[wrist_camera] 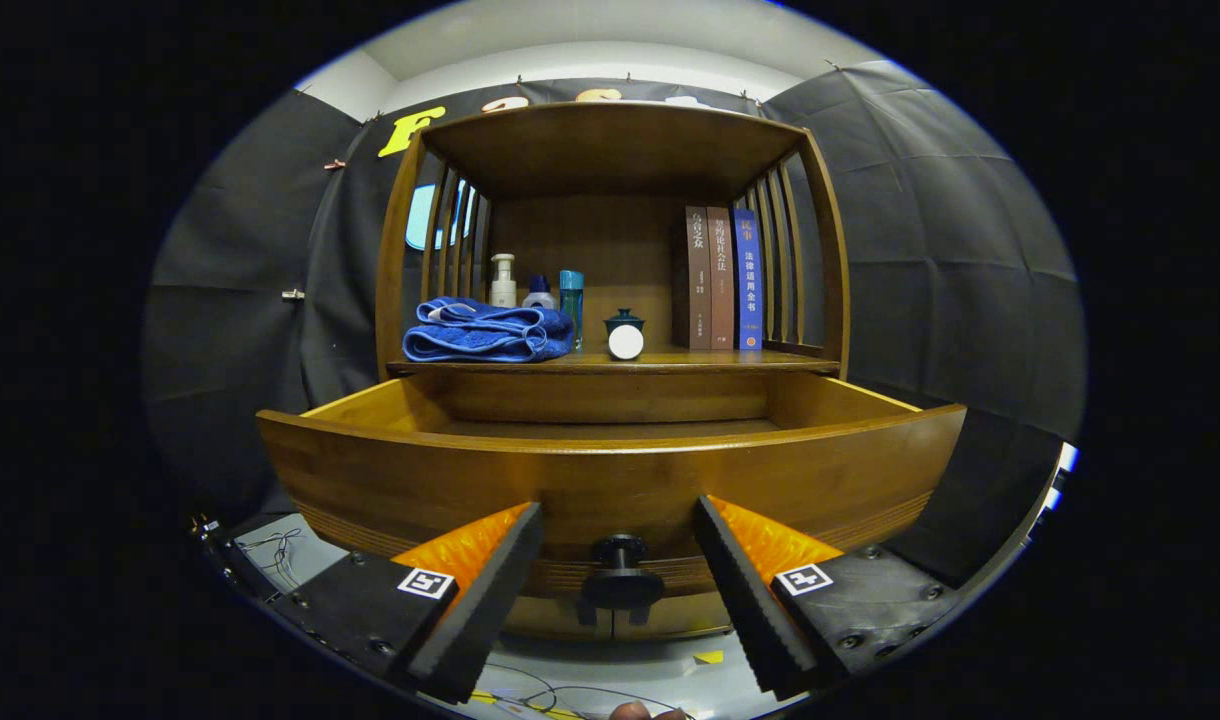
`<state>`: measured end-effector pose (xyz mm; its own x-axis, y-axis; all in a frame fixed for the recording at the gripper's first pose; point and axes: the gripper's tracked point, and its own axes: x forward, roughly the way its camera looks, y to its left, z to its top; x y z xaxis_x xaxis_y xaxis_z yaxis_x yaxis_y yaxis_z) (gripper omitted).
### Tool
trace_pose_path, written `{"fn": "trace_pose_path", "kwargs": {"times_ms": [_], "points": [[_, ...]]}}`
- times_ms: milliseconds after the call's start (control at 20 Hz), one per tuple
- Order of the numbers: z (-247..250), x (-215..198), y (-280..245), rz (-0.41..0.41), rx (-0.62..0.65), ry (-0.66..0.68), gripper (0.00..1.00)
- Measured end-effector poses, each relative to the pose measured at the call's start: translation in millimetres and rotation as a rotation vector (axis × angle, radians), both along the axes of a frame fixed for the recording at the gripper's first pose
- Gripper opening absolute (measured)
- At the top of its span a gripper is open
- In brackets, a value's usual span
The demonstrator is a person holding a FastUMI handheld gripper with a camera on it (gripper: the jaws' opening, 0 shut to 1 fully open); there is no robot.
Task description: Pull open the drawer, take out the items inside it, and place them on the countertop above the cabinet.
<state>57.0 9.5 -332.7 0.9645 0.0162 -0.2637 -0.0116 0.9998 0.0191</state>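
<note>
The wooden cabinet's drawer (610,480) stands pulled out toward me, its curved front panel just ahead of my fingers. From this low angle its inside is hidden except for the far wall and side walls. A dark round knob (621,575) sits on the drawer front, between my fingers and apart from both. My gripper (618,525) is open with nothing held. Above the drawer runs the countertop (730,362), which carries a folded blue towel (488,332), a small teal lidded cup (624,322) and a white round item (626,342).
At the back left of the countertop stand a pump bottle (503,281), a small bottle (539,293) and a teal tumbler (571,295). Three books (722,278) stand upright at the right. Slatted sides and a wooden top enclose the shelf. Cables lie on the floor below.
</note>
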Motion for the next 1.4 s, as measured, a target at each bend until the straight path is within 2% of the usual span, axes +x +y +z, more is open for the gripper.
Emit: {"fn": "trace_pose_path", "kwargs": {"times_ms": [850,1050,1400], "points": [[-14,137,-1,0.010,-0.023,0.016,0.99],[-21,158,-1,0.008,-0.027,0.028,0.99],[-26,161,-6,-0.012,-0.029,0.039,0.99]]}}
